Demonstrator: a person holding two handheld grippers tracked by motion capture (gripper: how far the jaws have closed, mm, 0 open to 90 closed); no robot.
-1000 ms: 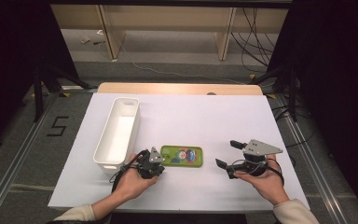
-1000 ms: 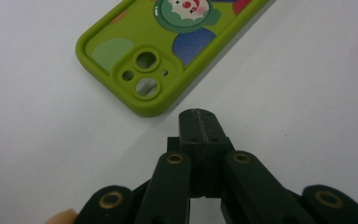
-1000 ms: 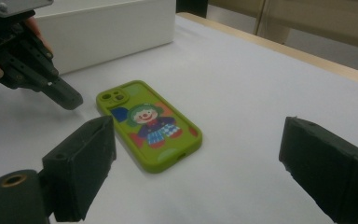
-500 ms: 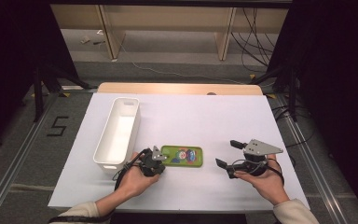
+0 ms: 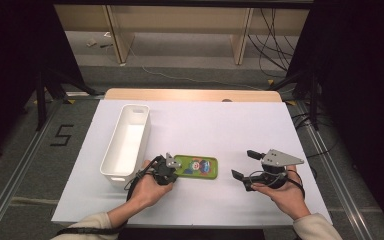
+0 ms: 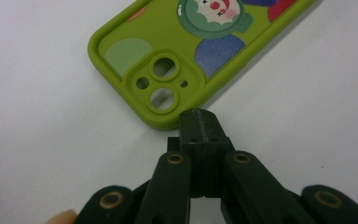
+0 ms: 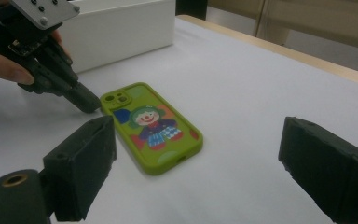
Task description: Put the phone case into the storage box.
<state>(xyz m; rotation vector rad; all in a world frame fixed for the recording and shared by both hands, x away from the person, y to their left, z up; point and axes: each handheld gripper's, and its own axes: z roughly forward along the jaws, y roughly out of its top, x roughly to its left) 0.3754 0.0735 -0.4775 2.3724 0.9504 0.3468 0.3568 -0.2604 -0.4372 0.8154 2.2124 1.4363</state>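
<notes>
The phone case lies flat on the table, picture side up, just right of the bin. My left gripper has its jaws pressed together on nothing, tips touching the case's camera-end corner. My right gripper stands wide open, holding nothing, near the case's other end but apart from it.

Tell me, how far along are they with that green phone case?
Barely begun. The case lies flat on the table, not lifted. In hand: the left gripper, jaws shut, presses its tip against the case's camera corner, perhaps nudging it. The right gripper waits open, apart from the case. The bin holds nothing, so any moving probably remains.
</notes>
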